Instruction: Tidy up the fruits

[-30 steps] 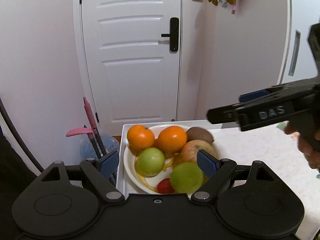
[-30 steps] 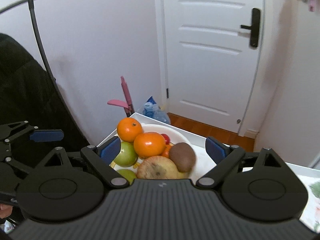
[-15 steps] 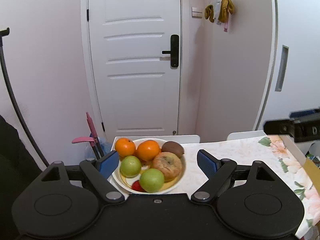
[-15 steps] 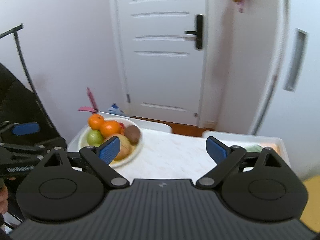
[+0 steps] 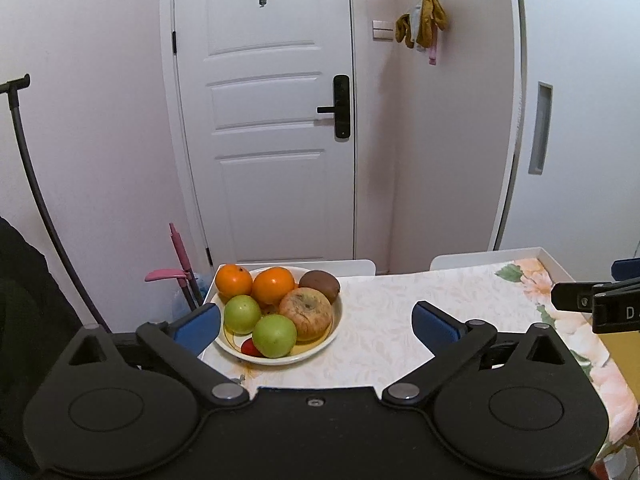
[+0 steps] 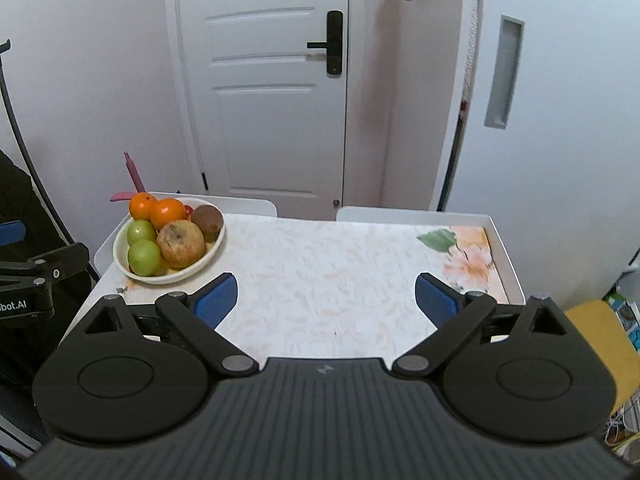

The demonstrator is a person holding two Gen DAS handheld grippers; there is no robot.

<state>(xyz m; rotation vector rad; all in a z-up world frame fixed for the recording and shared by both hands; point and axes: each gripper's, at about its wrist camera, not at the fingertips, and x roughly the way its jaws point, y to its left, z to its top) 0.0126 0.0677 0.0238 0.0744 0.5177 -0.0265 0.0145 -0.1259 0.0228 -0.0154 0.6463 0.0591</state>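
**Fruit bowl at the bench's left end, both tools empty**

At the far left a dark curved pole (image 5: 38,196) leans along the wall, and pink-handled cleaning tools (image 5: 180,256) stand on the floor just beside the bench (image 6: 332,272).

The white bowl (image 6: 212,254) sits on the bench's left end, near the far corner. It holds two oranges (image 5: 272,285) side by side at the back, a kiwi (image 5: 320,285) to their right, two green apples (image 5: 275,335) toward the near left, a browned, wrinkled apple (image 5: 306,312) in the middle touching the kiwi, and a small red fruit (image 5: 249,347) at the near rim — too hidden to name.

The left tool (image 5: 316,326) points down at the bench in front of the bowl; its jaws are opening, with the bowl's near rim seen between the blue pads (image 5: 198,326) but nothing touched or held.

To the right the flowered cloth (image 6: 468,256) covers the bench, bare of fruit. The right tool (image 6: 326,300) hovers over this middle stretch — jaws spread wide, nothing between them.

Behind stands a white door (image 5: 272,140) with a black handle (image 5: 340,107), and cloths on a wall hook (image 5: 424,26).
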